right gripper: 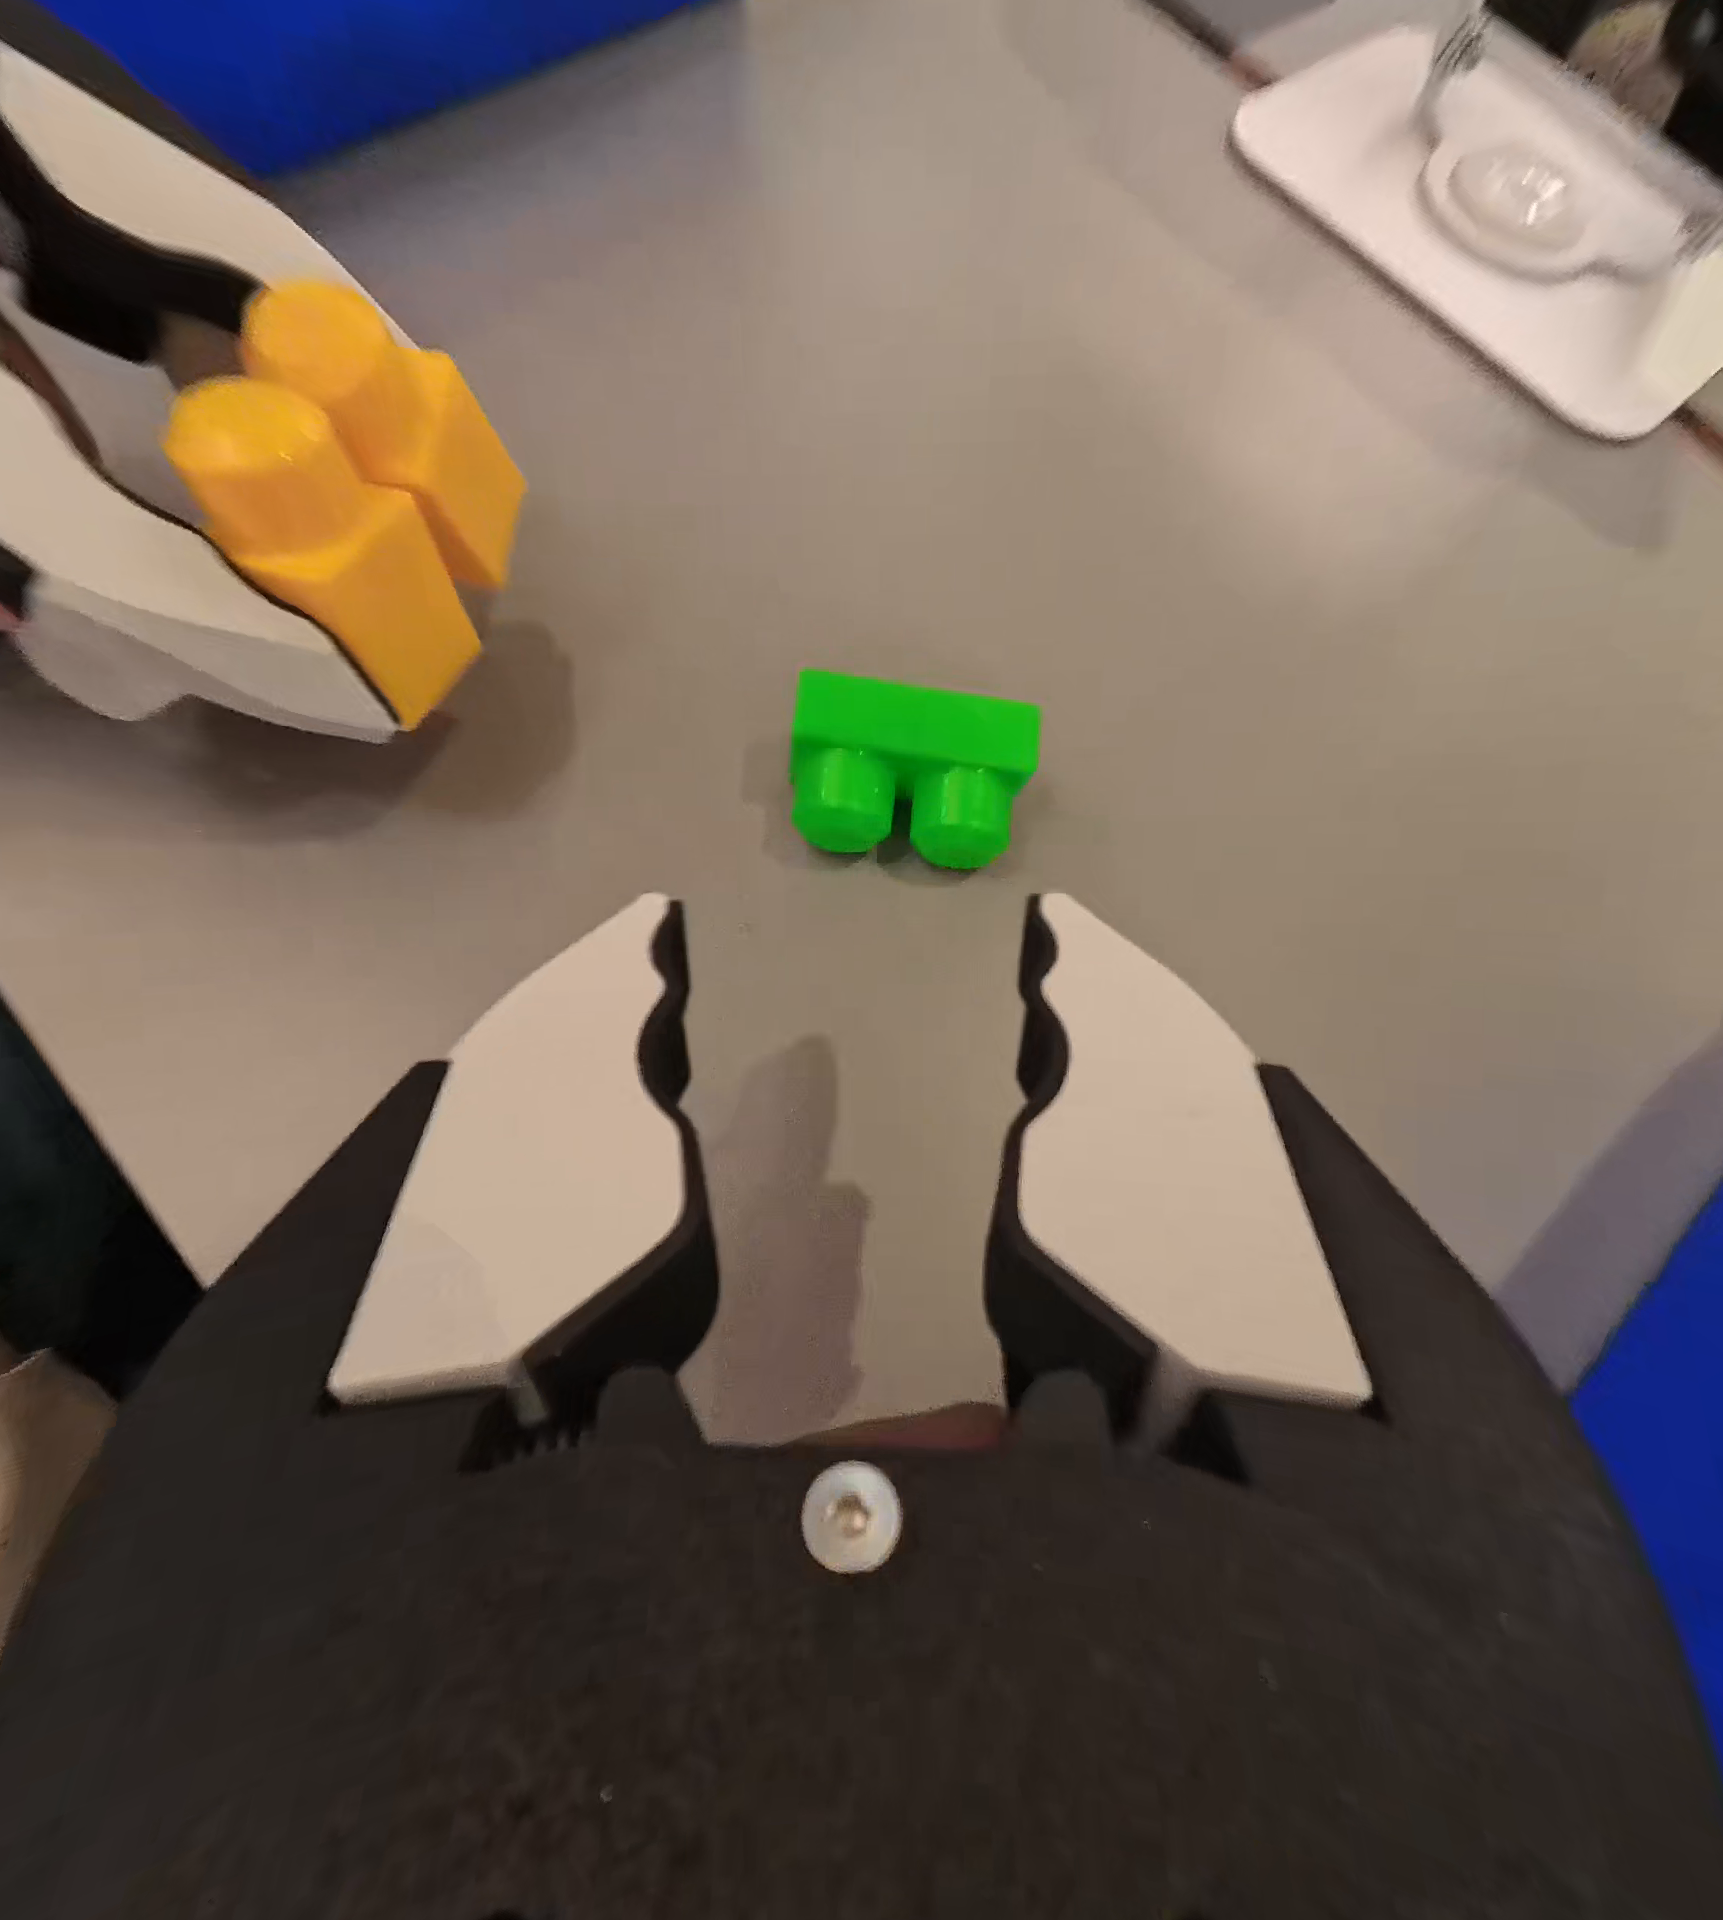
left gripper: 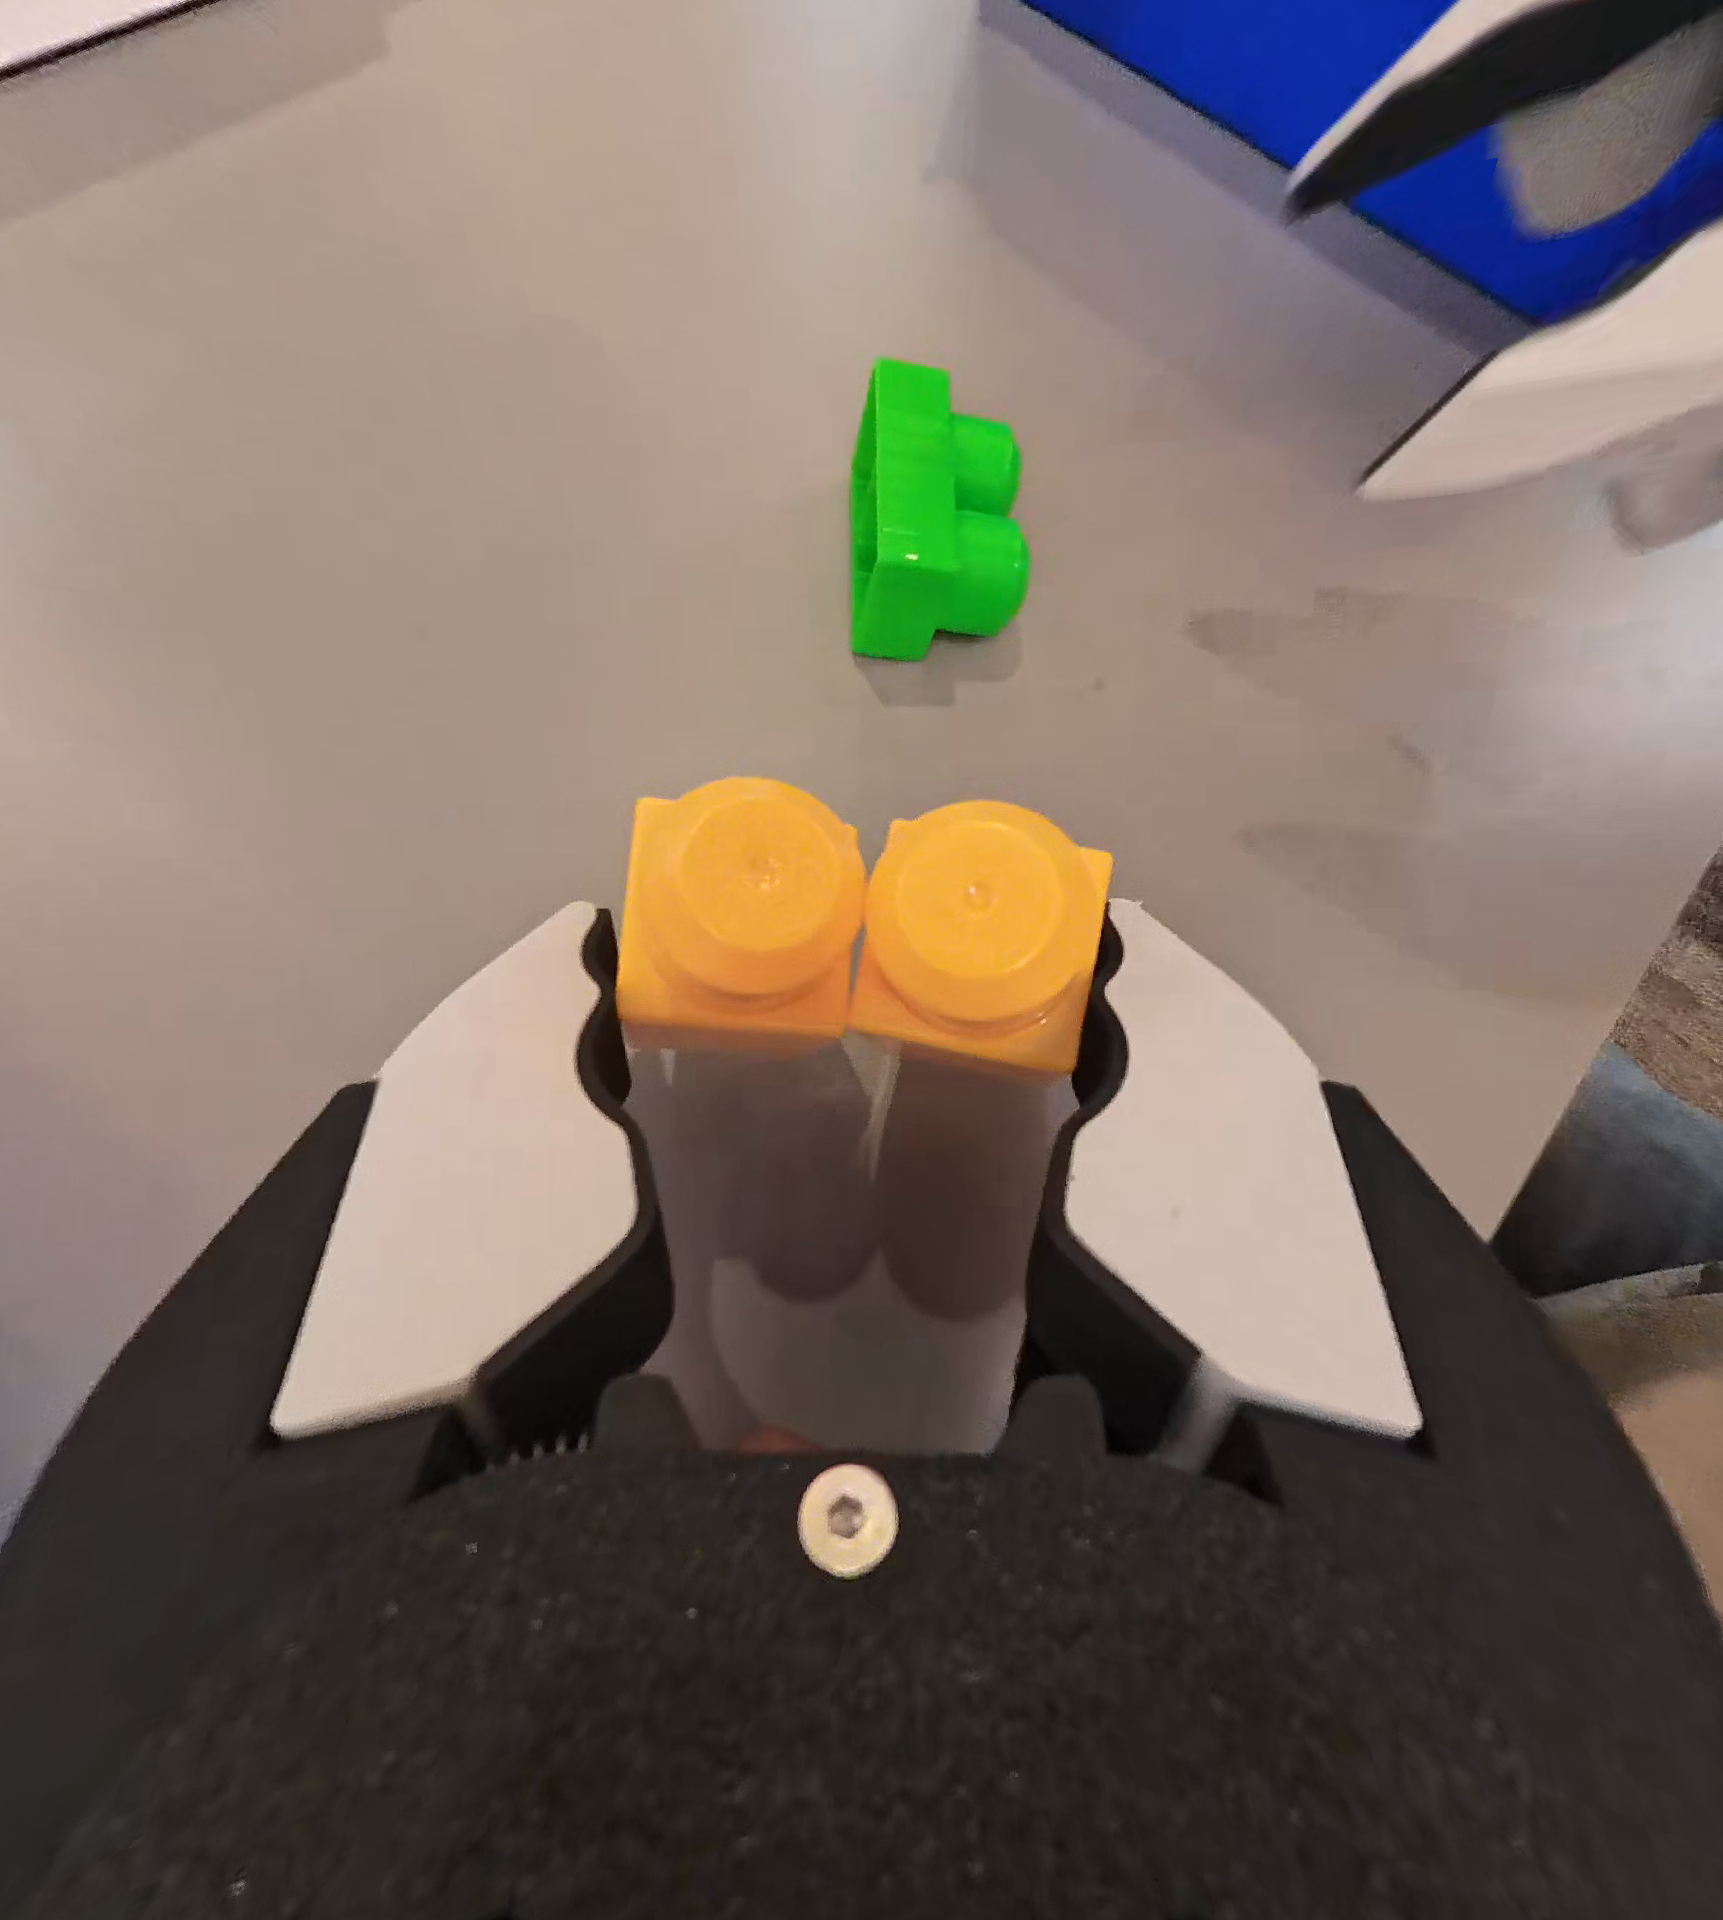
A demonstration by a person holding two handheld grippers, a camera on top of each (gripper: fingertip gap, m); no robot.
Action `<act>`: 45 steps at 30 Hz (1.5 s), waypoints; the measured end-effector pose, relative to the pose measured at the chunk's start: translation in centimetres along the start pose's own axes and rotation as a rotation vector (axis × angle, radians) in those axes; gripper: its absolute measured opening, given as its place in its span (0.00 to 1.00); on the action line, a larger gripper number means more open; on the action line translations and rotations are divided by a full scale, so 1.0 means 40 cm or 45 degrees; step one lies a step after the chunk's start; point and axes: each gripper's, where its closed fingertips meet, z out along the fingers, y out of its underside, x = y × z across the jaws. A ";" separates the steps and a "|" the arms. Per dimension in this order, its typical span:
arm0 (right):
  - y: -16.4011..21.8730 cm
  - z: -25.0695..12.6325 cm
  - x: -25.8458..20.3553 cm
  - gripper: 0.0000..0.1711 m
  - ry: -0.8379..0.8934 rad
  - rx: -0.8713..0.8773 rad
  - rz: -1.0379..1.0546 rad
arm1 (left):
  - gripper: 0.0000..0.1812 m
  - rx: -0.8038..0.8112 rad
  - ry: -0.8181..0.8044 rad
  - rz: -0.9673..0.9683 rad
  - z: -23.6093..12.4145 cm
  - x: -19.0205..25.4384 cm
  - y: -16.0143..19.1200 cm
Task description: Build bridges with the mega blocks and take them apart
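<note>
My left gripper [left gripper: 862,925] is shut on two orange single-stud blocks [left gripper: 743,914] held side by side, studs toward the camera, a little above the grey table. In the right wrist view the same blocks [right gripper: 358,488] show at the upper left, between the left gripper's fingers [right gripper: 213,613]. A green two-stud block [left gripper: 924,509] lies on its side on the table ahead of the left gripper. In the right wrist view the green block [right gripper: 914,764] lies just beyond my right gripper [right gripper: 852,914], which is open and empty. The right gripper [left gripper: 1584,208] shows blurred at the top right of the left wrist view.
The grey table [right gripper: 1148,520] has its near edge at the lower left. A white base with a clear stand [right gripper: 1501,218] sits at the far right. Blue surfaces lie beyond the table [left gripper: 1252,83] and at the right edge [right gripper: 1719,1403]. A person's legs [left gripper: 1709,1403] are beside the table.
</note>
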 end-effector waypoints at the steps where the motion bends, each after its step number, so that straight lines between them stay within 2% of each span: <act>1: 0.011 0.026 0.000 0.39 0.002 -0.042 0.014 | 0.47 0.008 -0.002 -0.004 -0.002 0.001 0.000; 4: 0.040 0.100 0.008 0.52 0.004 -0.149 0.090 | 0.47 0.020 -0.031 -0.003 -0.008 -0.005 0.002; 8: 0.058 0.167 0.023 0.57 0.017 -0.228 0.168 | 0.47 0.046 -0.021 -0.023 -0.018 -0.004 -0.002; 12: 0.054 0.206 0.024 0.55 0.019 -0.259 0.160 | 0.47 0.037 0.004 -0.031 -0.017 -0.003 0.006; 20: 0.031 0.229 0.017 0.40 -0.003 -0.237 0.139 | 0.47 0.046 0.014 -0.042 -0.031 -0.006 0.017; 26: 0.026 0.233 0.020 0.39 -0.009 -0.237 0.089 | 0.47 0.016 0.024 -0.027 -0.022 -0.009 0.033; 31: -0.003 0.197 0.013 0.39 -0.044 -0.242 -0.102 | 0.47 0.000 0.032 0.001 -0.014 -0.014 0.035; 35: -0.054 0.138 -0.014 0.39 -0.111 -0.301 -0.397 | 0.47 -0.022 0.040 0.032 0.002 -0.016 0.032; 40: -0.125 0.056 -0.086 0.39 -0.288 -0.464 -0.833 | 0.47 -0.018 0.074 0.056 0.023 -0.003 0.010; 45: -0.145 0.035 -0.118 0.39 -0.409 -0.655 -1.129 | 0.47 0.012 0.122 0.067 0.037 0.027 -0.023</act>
